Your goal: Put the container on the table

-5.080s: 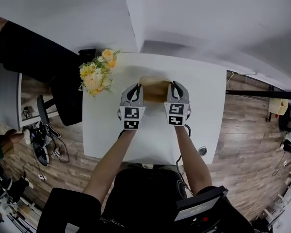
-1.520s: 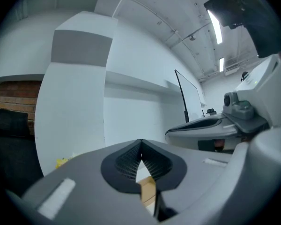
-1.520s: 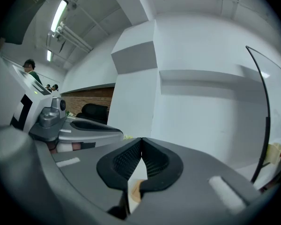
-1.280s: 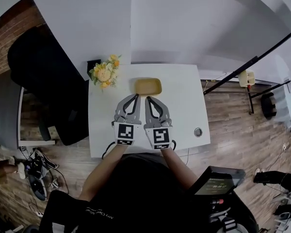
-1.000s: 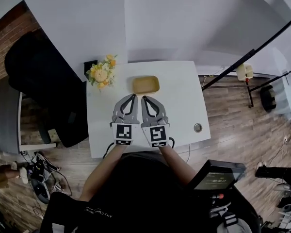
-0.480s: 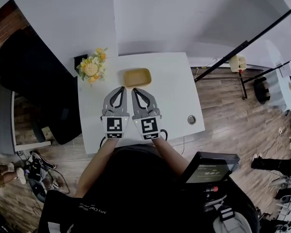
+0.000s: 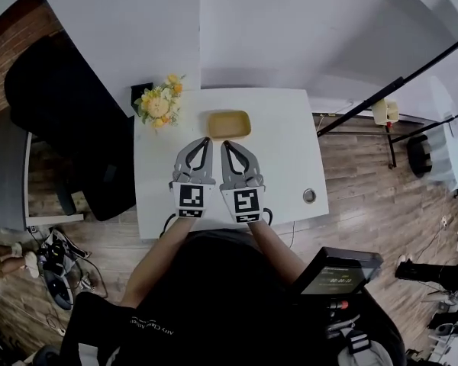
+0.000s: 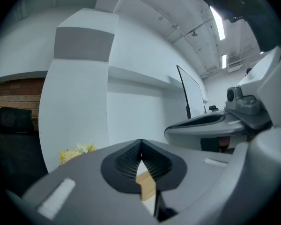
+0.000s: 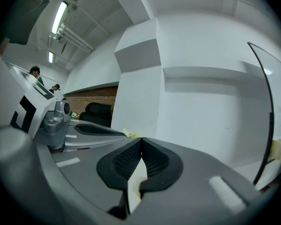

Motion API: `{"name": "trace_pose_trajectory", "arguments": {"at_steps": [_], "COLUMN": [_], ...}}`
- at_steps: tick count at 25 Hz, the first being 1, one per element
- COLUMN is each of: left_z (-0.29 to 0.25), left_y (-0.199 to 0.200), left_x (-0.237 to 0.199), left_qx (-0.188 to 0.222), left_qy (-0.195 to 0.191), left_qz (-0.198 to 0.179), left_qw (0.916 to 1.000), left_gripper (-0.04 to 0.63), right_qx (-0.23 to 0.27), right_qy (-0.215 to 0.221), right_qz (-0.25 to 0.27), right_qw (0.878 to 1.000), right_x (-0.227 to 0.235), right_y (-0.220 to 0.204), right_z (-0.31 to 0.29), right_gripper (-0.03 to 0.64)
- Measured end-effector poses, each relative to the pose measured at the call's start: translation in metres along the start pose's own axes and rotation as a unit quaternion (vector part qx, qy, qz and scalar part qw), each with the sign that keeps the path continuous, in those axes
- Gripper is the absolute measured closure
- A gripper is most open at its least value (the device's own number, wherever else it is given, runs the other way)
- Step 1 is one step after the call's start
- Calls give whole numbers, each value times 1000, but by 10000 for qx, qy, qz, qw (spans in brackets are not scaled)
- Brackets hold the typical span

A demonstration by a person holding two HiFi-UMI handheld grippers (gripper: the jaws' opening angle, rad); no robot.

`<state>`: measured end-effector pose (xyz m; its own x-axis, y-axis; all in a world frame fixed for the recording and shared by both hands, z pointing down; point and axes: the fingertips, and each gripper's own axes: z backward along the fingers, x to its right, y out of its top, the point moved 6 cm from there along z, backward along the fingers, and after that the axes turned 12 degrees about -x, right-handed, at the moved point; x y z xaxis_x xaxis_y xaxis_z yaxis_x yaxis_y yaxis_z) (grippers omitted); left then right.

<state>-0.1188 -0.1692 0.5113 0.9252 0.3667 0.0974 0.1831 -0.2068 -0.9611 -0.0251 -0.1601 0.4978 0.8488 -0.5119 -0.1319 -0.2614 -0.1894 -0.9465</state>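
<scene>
The tan, shallow container [image 7: 228, 124] rests on the white table [image 7: 290, 151] near its far edge. In the head view my left gripper [image 7: 206, 140] and right gripper [image 7: 225, 143] lie side by side just short of the container, pointing at it without touching it. Both are shut with nothing between the pads. In the left gripper view the pads [image 8: 131, 163] meet, and a slice of the container [image 8: 146, 189] shows below them. In the right gripper view the right gripper [image 9: 141, 142] is likewise shut and empty.
A bunch of yellow flowers [image 7: 159, 105] stands at the table's far left corner, left of the container. A black chair [image 7: 69, 120] is left of the table. A small round fitting [image 7: 309, 196] sits near the right front edge. A black pole [image 7: 397, 90] slants at right.
Five seconds ago both grippers flanked the container farther out over the table. Now it lies on the table and both grippers sit back from it, shut. Over the last second only the head view shifted.
</scene>
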Motion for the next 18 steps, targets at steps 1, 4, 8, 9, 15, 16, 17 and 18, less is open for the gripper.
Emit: {"name": "trace_pose_trajectory", "arguments": {"at_steps": [1,4,8,9,15,16,17,18], "left_z": [0,-1,0,0,-2,-2,-2,-3], "left_y": [0,0,0,-1,-3,-2,-2,-2], "left_x": [0,-1,-1,-1,3,4,5,6], "left_qx": [5,8,17,16,-15,-15,-13,-13], "left_qy": [-1,7,4,-1,-65,-79,-91,-101], "left_qz": [2,-2,39,45,-1,0,-2,-8], "left_qw": [10000,10000,10000,10000,10000,10000,10000,9999], "left_gripper": [594,594,594,594,594,594,594,594], "right_qx": [11,15,-16,-30,-164,-165,-136,-109], "right_qy": [2,22,-1,-1,60,41,20,8], "right_qz": [2,9,9,15,59,38,23,13], "right_qw": [10000,10000,10000,10000,9998,9998,9999,9999], "right_x": [-1,-1,-1,-2,-4,-3,-2,-2], "right_y": [0,0,-1,-1,-3,-4,-5,-5], "right_z": [0,-1,0,0,0,0,0,0], "right_gripper": [604,604,604,605,604,604,604,606]}}
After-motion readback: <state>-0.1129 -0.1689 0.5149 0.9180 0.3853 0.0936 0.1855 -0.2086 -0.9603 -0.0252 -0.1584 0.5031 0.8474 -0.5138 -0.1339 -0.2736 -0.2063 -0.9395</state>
